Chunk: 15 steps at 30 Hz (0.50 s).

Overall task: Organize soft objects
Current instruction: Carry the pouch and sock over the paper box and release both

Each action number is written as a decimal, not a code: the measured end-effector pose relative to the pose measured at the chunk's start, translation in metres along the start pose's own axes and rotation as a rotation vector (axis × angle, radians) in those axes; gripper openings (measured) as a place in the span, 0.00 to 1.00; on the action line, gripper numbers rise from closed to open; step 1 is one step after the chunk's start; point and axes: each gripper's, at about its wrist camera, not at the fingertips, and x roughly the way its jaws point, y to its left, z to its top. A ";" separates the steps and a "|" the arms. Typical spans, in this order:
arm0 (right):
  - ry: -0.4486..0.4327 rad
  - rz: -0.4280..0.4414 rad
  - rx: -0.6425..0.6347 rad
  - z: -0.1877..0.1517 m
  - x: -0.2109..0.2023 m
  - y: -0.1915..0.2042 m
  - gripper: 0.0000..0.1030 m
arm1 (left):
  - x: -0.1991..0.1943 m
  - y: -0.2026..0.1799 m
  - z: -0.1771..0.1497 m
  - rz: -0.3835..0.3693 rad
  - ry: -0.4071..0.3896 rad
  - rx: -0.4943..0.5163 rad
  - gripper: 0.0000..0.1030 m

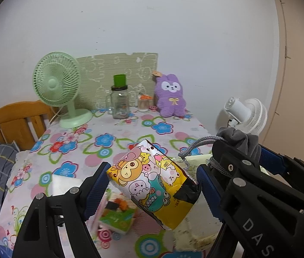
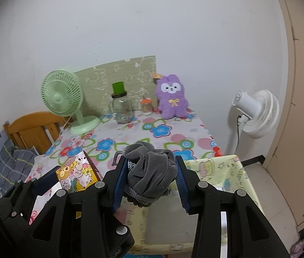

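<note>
My left gripper (image 1: 152, 182) is shut on a yellow cartoon-print packet (image 1: 152, 180) and holds it above the flowered table (image 1: 117, 129). The packet also shows in the right wrist view (image 2: 76, 174). My right gripper (image 2: 150, 180) is shut on a grey drawstring pouch (image 2: 152, 169) with a grey cord, held over a pale yellow fabric bin (image 2: 222, 169). The pouch shows in the left wrist view (image 1: 240, 139) at the right. A purple plush bunny (image 1: 170, 95) sits at the back of the table against the wall.
A green desk fan (image 1: 59, 90), a glass jar with a green cup on top (image 1: 119, 101) and a small jar (image 1: 144, 104) stand at the back. A green tissue pack (image 1: 117, 217) lies under my left gripper. A white fan (image 2: 255, 111) stands right of the table. A wooden bed frame (image 1: 16, 120) is left.
</note>
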 end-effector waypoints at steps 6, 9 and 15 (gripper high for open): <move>0.002 -0.027 0.015 0.001 0.002 -0.019 0.45 | 0.010 -0.018 0.002 -0.032 0.011 0.022 0.80; 0.007 -0.042 0.027 0.001 0.005 -0.029 0.45 | 0.017 -0.028 0.003 -0.048 0.021 0.035 0.80; 0.019 -0.070 0.056 -0.001 0.011 -0.049 0.45 | 0.029 -0.046 0.003 -0.083 0.041 0.062 0.80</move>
